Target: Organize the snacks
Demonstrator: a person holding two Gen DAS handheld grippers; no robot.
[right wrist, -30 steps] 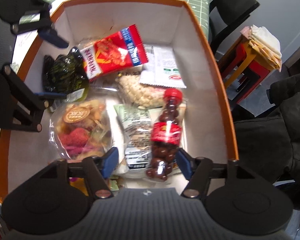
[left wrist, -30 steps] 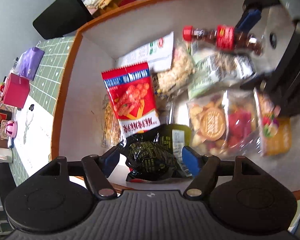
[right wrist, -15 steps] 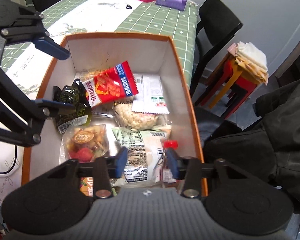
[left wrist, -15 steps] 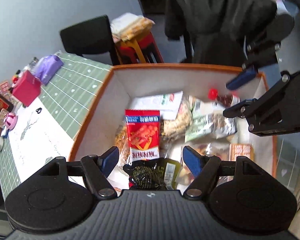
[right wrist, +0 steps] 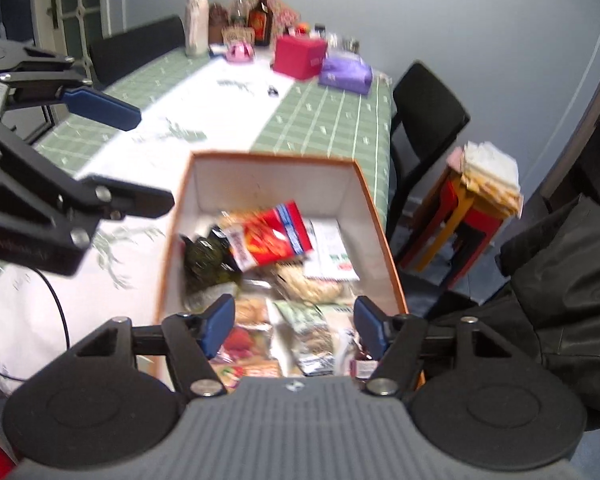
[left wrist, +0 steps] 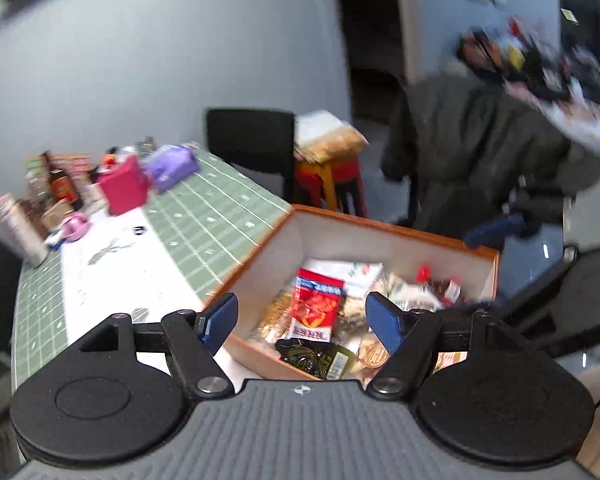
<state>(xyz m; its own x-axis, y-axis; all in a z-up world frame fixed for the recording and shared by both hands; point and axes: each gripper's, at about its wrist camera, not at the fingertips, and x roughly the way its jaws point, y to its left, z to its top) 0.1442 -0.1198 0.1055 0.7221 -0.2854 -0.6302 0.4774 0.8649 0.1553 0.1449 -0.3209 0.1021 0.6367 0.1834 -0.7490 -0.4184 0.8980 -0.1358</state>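
From the left wrist view, the left gripper [left wrist: 302, 317] hangs above the near edge of the orange-rimmed box [left wrist: 380, 226], jaws spread wide and holding nothing. A red snack packet [left wrist: 315, 309] lies among the other snacks inside.

From the right wrist view, the right gripper [right wrist: 291, 325] sits over the box [right wrist: 380, 216] on the green tabletop [right wrist: 324, 120], jaws likewise wide and empty; the red snack packet [right wrist: 274, 236] rests beside a dark green bag [right wrist: 208, 260].
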